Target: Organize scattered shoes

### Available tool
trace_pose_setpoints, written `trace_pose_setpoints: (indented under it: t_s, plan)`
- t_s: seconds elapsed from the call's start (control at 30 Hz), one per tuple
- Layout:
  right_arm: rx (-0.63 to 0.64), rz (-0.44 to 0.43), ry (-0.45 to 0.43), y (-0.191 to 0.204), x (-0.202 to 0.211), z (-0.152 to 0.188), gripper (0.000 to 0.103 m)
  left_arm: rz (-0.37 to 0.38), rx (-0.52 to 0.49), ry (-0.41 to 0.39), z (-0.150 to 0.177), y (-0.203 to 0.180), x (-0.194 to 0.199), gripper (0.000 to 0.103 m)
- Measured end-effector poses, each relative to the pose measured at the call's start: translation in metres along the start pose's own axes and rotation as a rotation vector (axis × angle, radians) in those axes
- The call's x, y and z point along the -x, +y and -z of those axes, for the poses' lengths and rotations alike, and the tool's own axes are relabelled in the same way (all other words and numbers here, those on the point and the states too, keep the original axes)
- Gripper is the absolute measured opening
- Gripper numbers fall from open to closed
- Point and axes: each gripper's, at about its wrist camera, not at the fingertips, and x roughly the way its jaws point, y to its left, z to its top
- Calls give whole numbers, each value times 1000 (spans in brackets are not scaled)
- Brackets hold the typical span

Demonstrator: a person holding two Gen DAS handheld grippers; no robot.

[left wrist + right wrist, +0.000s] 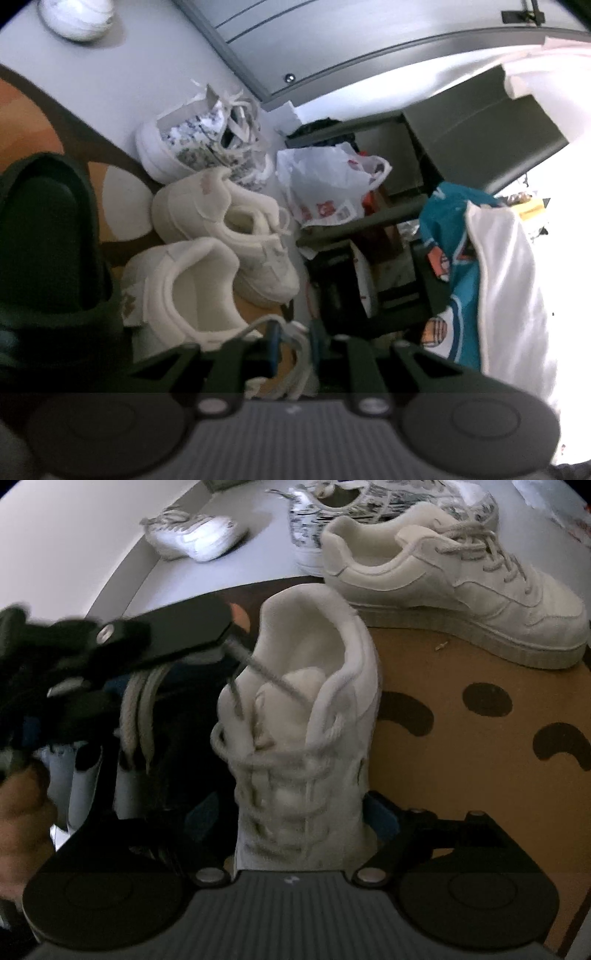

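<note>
Right wrist: four sneakers (one (306,738) between jaws).

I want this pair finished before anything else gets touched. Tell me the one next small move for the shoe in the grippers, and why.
Probably carry the cream sneaker toward its mate and set it down alongside. The right gripper clamps its forefoot, the left gripper pinches its laces, and the mate stands upright at the rug edge.

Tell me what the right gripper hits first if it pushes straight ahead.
Nothing new: the right gripper already has the cream sneaker between its fingers. Beyond that shoe's heel, probably its mate on the brown mat; depth is unclear.
</note>
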Motion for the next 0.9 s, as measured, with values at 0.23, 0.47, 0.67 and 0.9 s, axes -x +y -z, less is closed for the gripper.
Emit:
trace_pose_setpoints:
  t_s: [0.23,0.47,0.67,0.9]
  plan:
    - [-19,-43,9,-2,-1,2,88,-17,0,8,3,-1,-1,17]
    - [15,-53,-2,-6,17,2,88,-73,54,4,6,9,10,46]
    - [75,-21,-30,-4,40,2,88,-104,78,-4,8,11,21,54]
    - [99,18,-98,-14,78,-4,88,-107,-20,-35,-10,-15,26,62]
